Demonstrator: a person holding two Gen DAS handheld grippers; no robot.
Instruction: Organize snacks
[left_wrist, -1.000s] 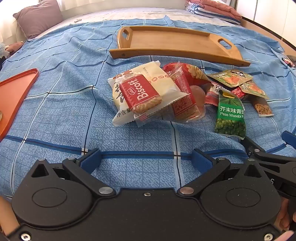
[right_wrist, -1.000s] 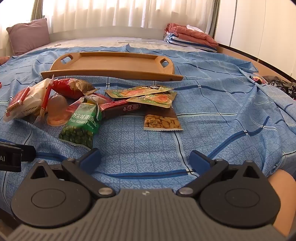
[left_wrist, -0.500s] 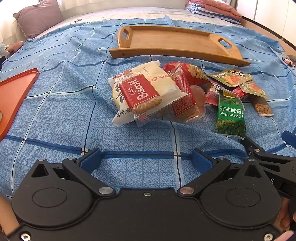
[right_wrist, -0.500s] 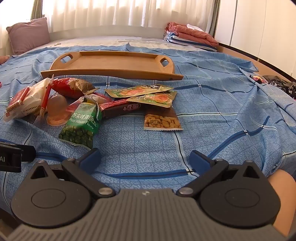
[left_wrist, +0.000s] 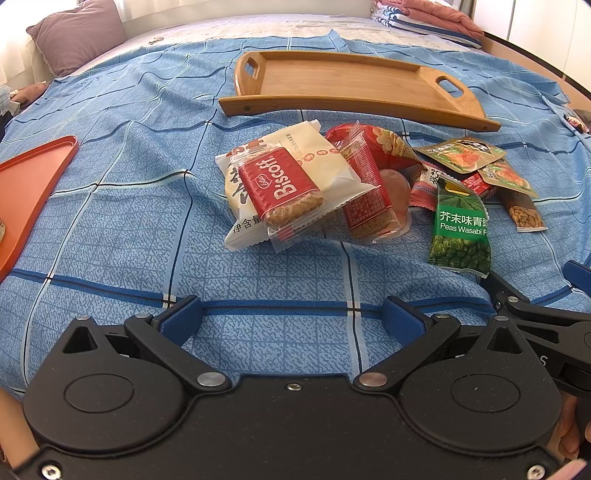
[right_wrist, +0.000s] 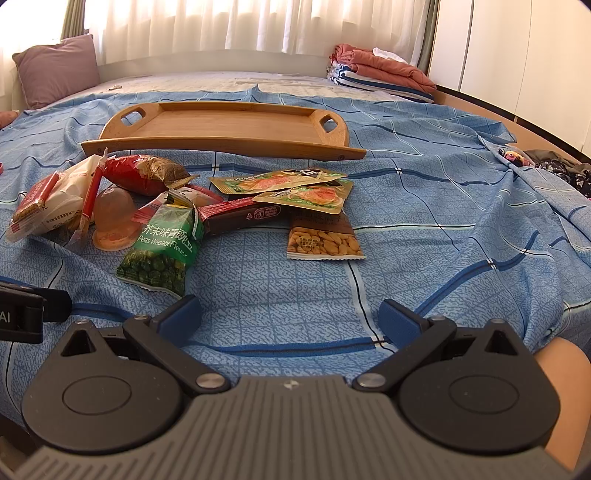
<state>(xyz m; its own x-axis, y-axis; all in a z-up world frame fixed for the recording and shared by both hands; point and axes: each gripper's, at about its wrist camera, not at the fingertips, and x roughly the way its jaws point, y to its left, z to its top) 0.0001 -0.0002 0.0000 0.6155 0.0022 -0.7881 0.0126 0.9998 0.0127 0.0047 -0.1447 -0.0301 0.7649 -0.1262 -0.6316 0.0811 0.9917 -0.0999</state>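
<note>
A pile of snack packets lies on the blue checked bedspread. A red Biscoff biscuit (left_wrist: 282, 190) lies on a white packet (left_wrist: 310, 173). To its right are a green wasabi peas bag (left_wrist: 461, 230), also in the right wrist view (right_wrist: 162, 247), a jelly cup (right_wrist: 112, 218), a peanut packet (right_wrist: 323, 240) and orange-green sachets (right_wrist: 299, 186). A wooden tray (left_wrist: 354, 83) sits empty behind the pile, also in the right wrist view (right_wrist: 229, 127). My left gripper (left_wrist: 291, 321) is open and empty in front of the pile. My right gripper (right_wrist: 290, 317) is open and empty, near the peas bag.
An orange tray (left_wrist: 29, 184) lies at the left edge. A purple pillow (right_wrist: 55, 68) and folded bedding (right_wrist: 380, 74) lie at the far end of the bed. Dark clothes (right_wrist: 554, 170) lie at the right edge.
</note>
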